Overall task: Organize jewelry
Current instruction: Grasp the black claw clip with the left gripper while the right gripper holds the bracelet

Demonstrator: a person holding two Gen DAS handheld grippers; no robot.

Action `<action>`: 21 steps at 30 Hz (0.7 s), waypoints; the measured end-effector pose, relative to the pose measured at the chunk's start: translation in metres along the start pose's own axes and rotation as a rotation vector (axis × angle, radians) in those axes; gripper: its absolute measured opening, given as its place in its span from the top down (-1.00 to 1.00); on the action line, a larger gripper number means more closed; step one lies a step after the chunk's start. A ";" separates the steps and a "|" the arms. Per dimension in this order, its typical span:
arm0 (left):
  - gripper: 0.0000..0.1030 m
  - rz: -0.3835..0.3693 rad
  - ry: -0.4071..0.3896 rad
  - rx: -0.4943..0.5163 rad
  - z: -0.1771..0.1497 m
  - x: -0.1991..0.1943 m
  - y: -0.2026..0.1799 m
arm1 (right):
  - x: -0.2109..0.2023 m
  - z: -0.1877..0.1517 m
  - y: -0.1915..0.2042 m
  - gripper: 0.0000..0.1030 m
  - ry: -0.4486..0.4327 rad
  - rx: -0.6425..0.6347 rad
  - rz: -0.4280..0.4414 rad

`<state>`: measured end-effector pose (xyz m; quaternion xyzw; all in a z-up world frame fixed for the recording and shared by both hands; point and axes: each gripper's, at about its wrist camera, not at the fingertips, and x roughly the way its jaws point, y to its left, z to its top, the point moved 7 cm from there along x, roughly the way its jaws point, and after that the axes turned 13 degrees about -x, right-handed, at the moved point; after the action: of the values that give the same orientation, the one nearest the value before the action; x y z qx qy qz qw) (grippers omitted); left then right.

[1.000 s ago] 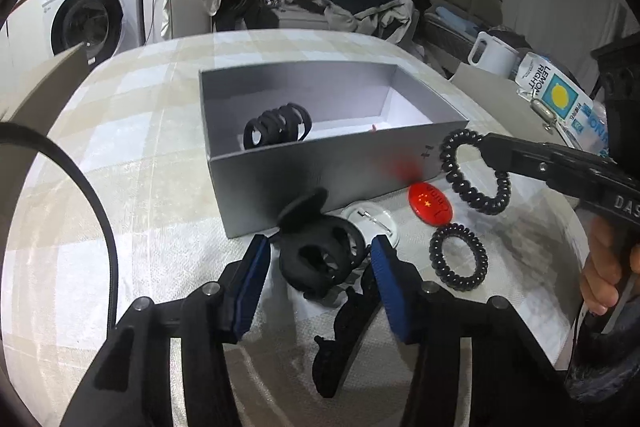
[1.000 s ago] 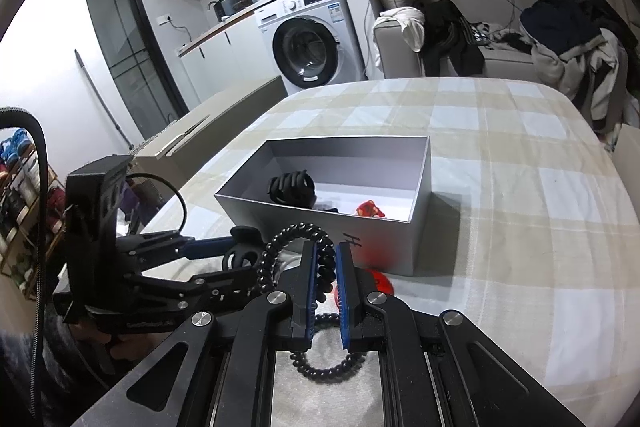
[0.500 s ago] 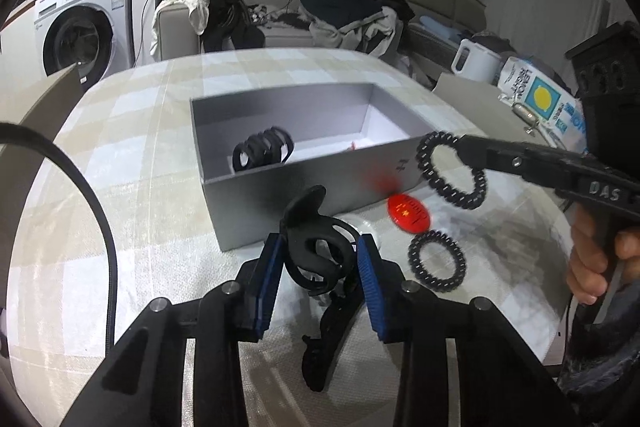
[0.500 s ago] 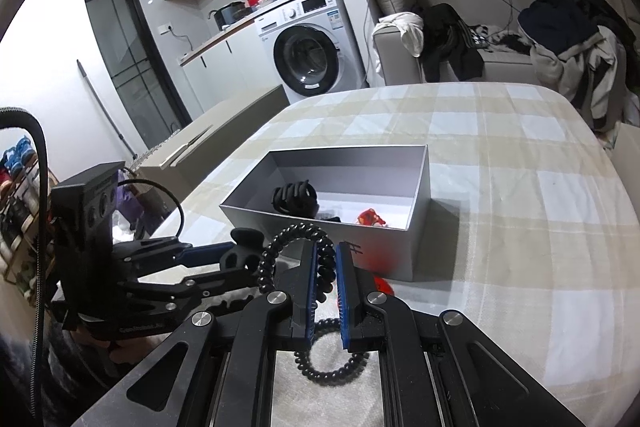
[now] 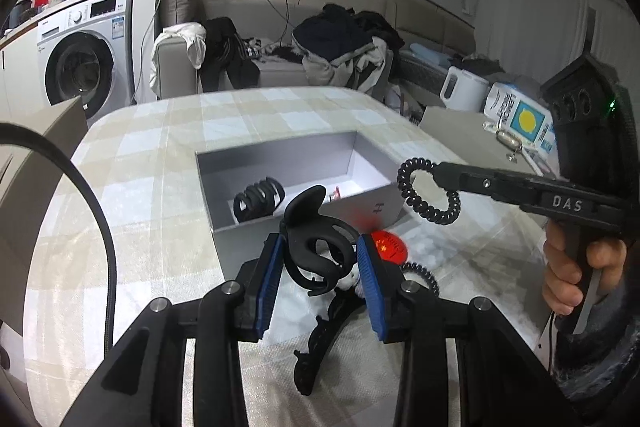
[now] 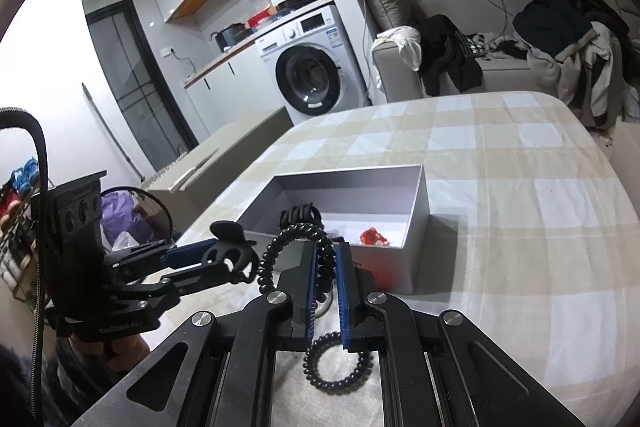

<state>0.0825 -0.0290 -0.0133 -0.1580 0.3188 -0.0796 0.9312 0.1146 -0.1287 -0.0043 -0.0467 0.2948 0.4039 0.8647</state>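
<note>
An open grey box (image 5: pixel 304 163) (image 6: pixel 418 219) stands on the checked table, with a black claw clip (image 5: pixel 258 199) and a small red item (image 6: pixel 372 237) inside. My left gripper (image 5: pixel 320 259) is shut on a black hair claw clip (image 5: pixel 316 251) and holds it above the table just in front of the box. My right gripper (image 6: pixel 324 267) is shut on a black spiral hair tie (image 6: pixel 296 247), also seen in the left wrist view (image 5: pixel 428 193), held in the air by the box's near corner.
On the table in front of the box lie a red oval badge (image 5: pixel 390 247), a second black spiral tie (image 6: pixel 338 363), another black clip (image 5: pixel 320 339) and a white item (image 5: pixel 350 279). A sofa with clothes and a washing machine (image 6: pixel 312 79) stand beyond the table.
Both grippers have risen: the left closed on the black claw clip and lifted it off the table; the right carried the spiral tie higher beside the box.
</note>
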 end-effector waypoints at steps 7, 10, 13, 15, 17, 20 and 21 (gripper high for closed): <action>0.38 0.007 -0.065 -0.031 0.012 -0.010 0.005 | -0.008 0.007 -0.004 0.84 -0.051 0.017 -0.010; 0.38 0.019 -0.082 -0.047 0.014 -0.009 0.010 | -0.012 0.008 -0.005 0.84 -0.069 0.021 -0.016; 0.38 0.023 -0.095 -0.063 0.017 -0.010 0.012 | -0.013 0.010 -0.005 0.84 -0.079 0.025 -0.013; 0.38 0.028 -0.102 -0.061 0.018 -0.011 0.012 | -0.014 0.010 -0.006 0.84 -0.083 0.027 -0.017; 0.38 0.040 -0.113 -0.060 0.018 -0.012 0.013 | -0.014 0.011 -0.006 0.84 -0.086 0.028 -0.019; 0.38 0.048 -0.121 -0.060 0.020 -0.013 0.014 | -0.015 0.011 -0.006 0.84 -0.091 0.031 -0.019; 0.38 0.050 -0.124 -0.057 0.020 -0.014 0.013 | -0.016 0.012 -0.006 0.84 -0.096 0.032 -0.022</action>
<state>0.0848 -0.0081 0.0049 -0.1809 0.2665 -0.0372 0.9460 0.1164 -0.1394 0.0132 -0.0168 0.2590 0.3913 0.8829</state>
